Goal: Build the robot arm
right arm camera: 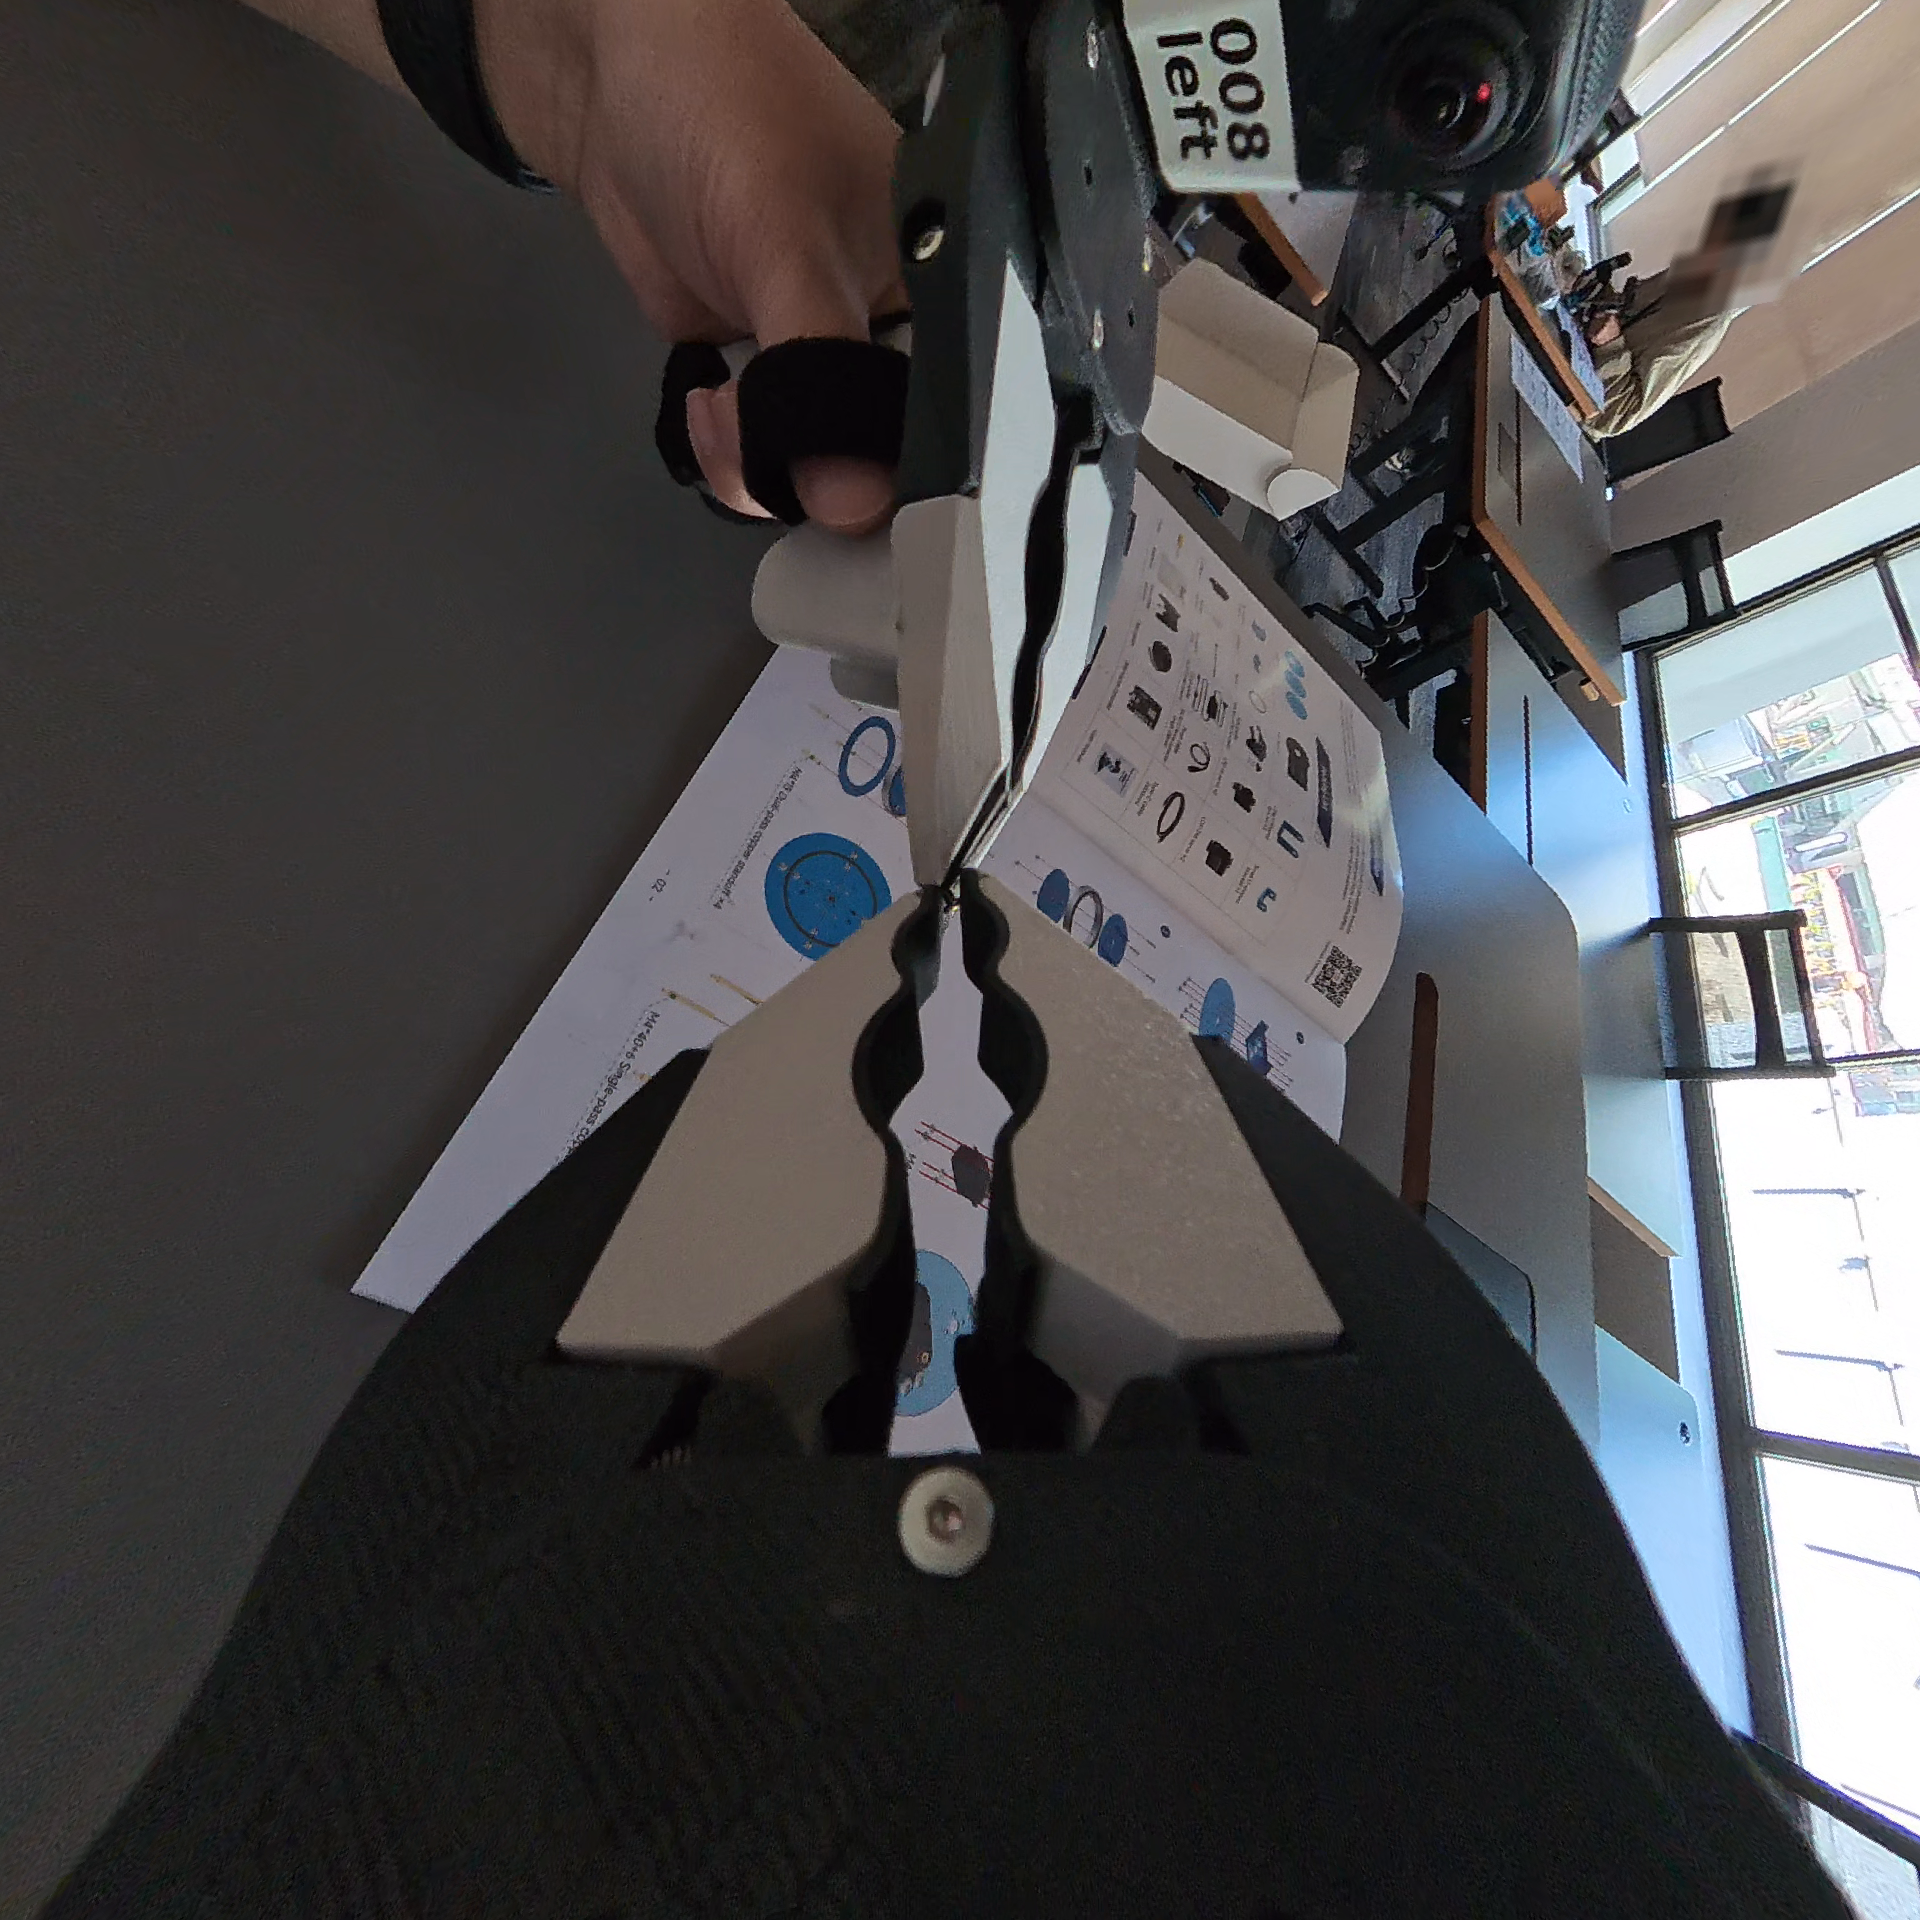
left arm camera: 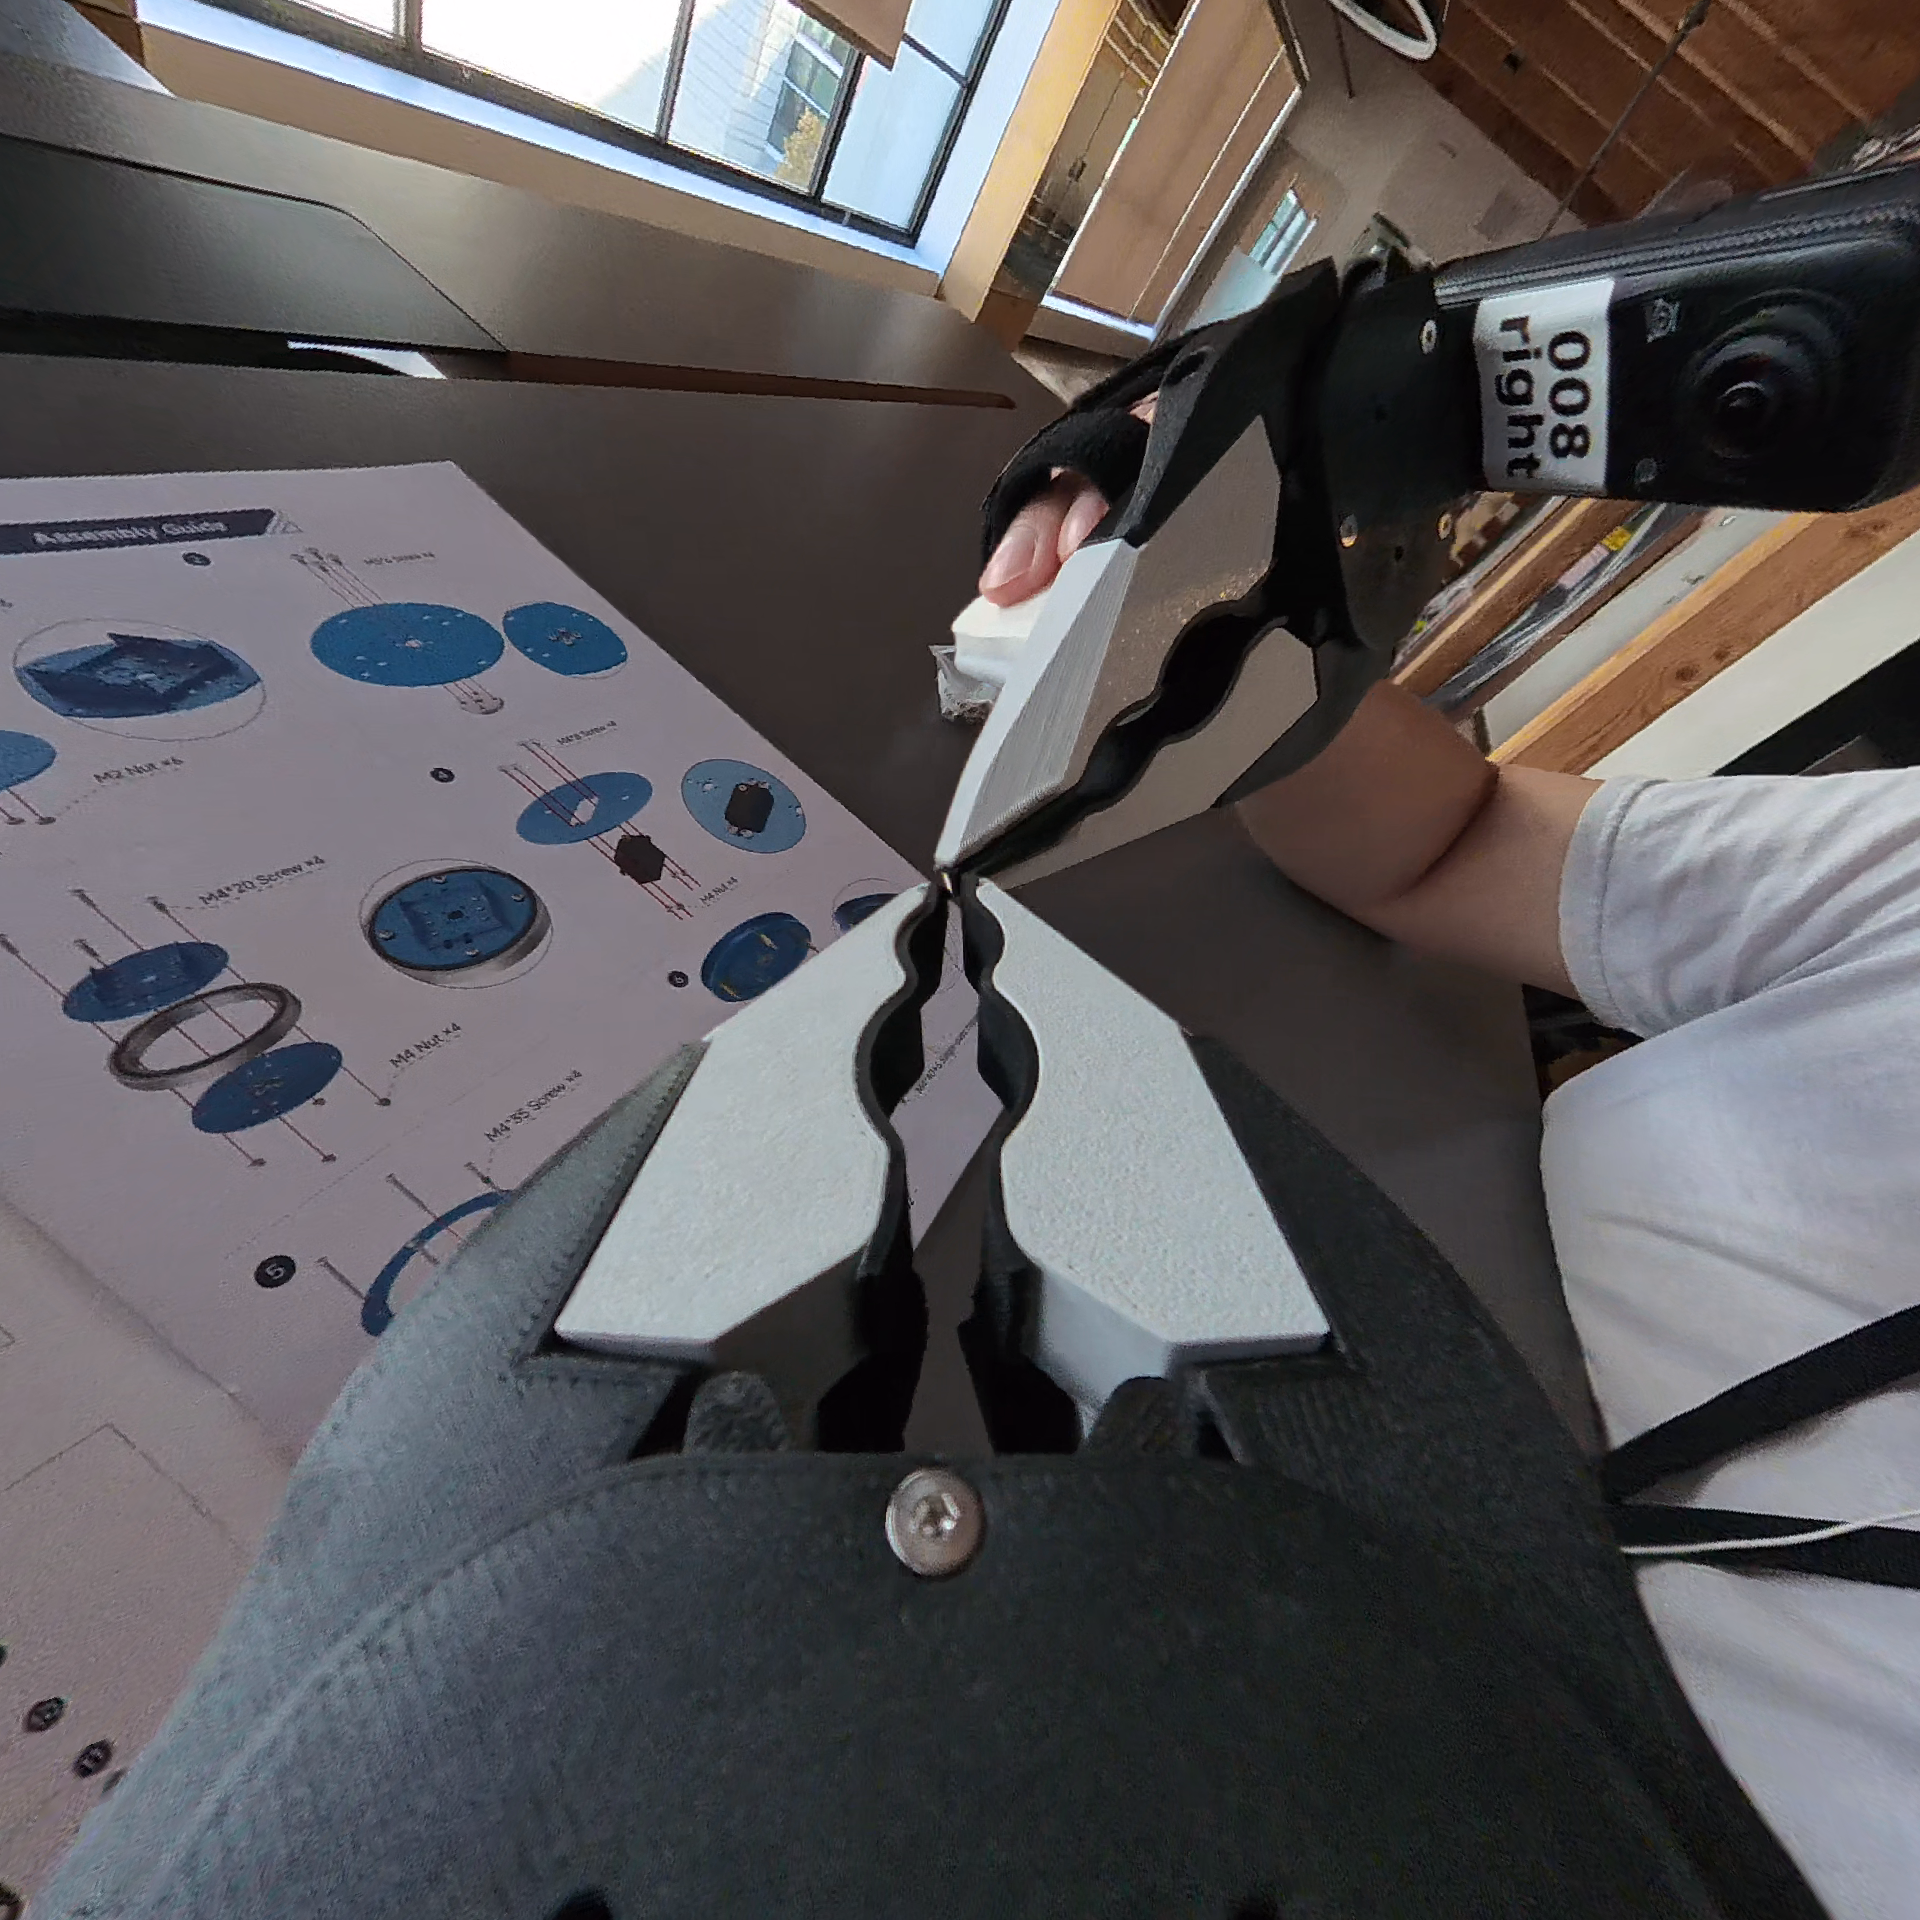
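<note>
Left wrist view: the left gripper (left arm camera: pixel 948 902) and the right gripper (left arm camera: pixel 954 860) meet tip to tip above a dark table (left arm camera: pixel 727 499). Both sets of jaws are nearly closed, pinching one tiny metallic part (left arm camera: pixel 948 881) between them; what it is cannot be told. An open booklet (left arm camera: pixel 343 831) with blue diagrams lies flat below.

Right wrist view: the same tips (right arm camera: pixel 948 896) meet over the booklet (right arm camera: pixel 727 914).

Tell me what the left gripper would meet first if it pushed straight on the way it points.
The left gripper would meet the right gripper almost at once: their tips sit nose to nose, with a tiny metallic piece between them. Whether they already touch is unclear. The printed guide lies below.
</note>
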A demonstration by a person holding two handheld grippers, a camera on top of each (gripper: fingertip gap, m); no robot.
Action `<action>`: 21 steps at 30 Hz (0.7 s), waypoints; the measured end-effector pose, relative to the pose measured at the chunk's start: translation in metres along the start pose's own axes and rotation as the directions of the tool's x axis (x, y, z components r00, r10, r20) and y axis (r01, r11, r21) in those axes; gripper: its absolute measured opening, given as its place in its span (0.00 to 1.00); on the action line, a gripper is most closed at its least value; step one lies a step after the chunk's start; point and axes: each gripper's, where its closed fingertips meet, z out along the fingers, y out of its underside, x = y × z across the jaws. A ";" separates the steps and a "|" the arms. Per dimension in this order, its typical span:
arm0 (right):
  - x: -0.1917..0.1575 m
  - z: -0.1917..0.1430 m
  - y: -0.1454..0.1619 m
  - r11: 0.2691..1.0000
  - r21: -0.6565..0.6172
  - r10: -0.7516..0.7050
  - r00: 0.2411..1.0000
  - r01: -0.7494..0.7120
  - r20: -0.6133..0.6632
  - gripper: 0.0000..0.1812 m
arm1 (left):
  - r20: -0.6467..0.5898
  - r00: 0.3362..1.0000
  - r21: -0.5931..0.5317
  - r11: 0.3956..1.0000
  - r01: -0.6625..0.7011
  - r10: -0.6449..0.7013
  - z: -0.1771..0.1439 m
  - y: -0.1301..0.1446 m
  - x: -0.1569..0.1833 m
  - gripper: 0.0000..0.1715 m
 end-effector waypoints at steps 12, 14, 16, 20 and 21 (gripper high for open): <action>0.019 -0.031 -0.024 0.706 0.275 0.532 0.745 -0.652 0.402 0.11 | 0.030 0.958 0.122 0.950 -0.286 0.285 -0.008 -0.022 0.022 0.00; 0.014 -0.032 -0.022 0.748 0.296 0.476 0.791 -0.594 0.384 0.09 | 0.019 0.947 0.121 0.939 -0.321 0.321 -0.008 -0.023 0.028 0.00; 0.009 -0.031 -0.022 0.775 0.290 0.446 0.811 -0.562 0.379 0.09 | 0.010 0.941 0.133 0.932 -0.336 0.338 -0.009 -0.024 0.033 0.00; 0.006 -0.030 -0.030 0.752 0.301 0.448 0.789 -0.587 0.420 0.06 | 0.002 0.939 0.138 0.930 -0.341 0.344 -0.008 -0.024 0.034 0.00; 0.005 -0.030 -0.030 0.749 0.301 0.449 0.786 -0.590 0.424 0.06 | 0.005 0.939 0.139 0.930 -0.341 0.344 -0.008 -0.024 0.034 0.00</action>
